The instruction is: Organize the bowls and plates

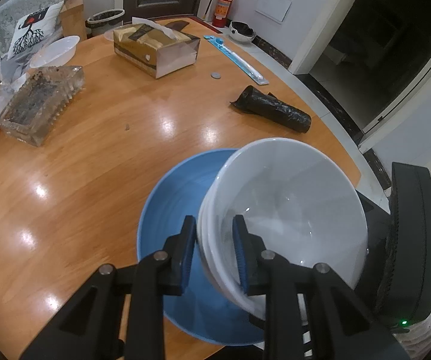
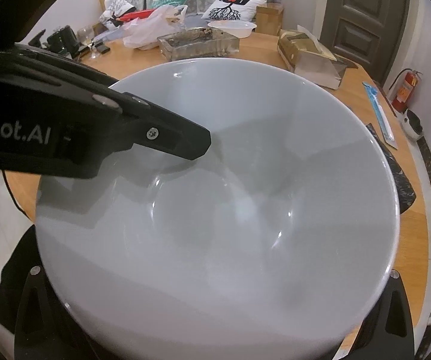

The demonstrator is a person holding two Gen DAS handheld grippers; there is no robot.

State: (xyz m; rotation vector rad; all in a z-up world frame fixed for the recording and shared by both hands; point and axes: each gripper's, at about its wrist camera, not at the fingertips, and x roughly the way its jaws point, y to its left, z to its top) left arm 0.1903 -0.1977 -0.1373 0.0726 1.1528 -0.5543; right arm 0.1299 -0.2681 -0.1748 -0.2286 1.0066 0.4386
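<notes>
The left hand-held gripper (image 1: 214, 249) has its jaws narrowed onto the rim of the white bowl (image 1: 290, 207), one pad inside and one outside, holding it tilted over the blue plate (image 1: 170, 210) on the table (image 1: 95, 165). With such a thin pinch, I reckon the bowl could swivel or slip and clatter onto the plate near the table's edge. The right hand-held gripper sits beneath the bowl, its jaws hidden, so I cannot tell their state; the black roll (image 1: 275, 109), tissue box (image 1: 155, 49) and glass tray (image 1: 40, 105) lie well apart.
</notes>
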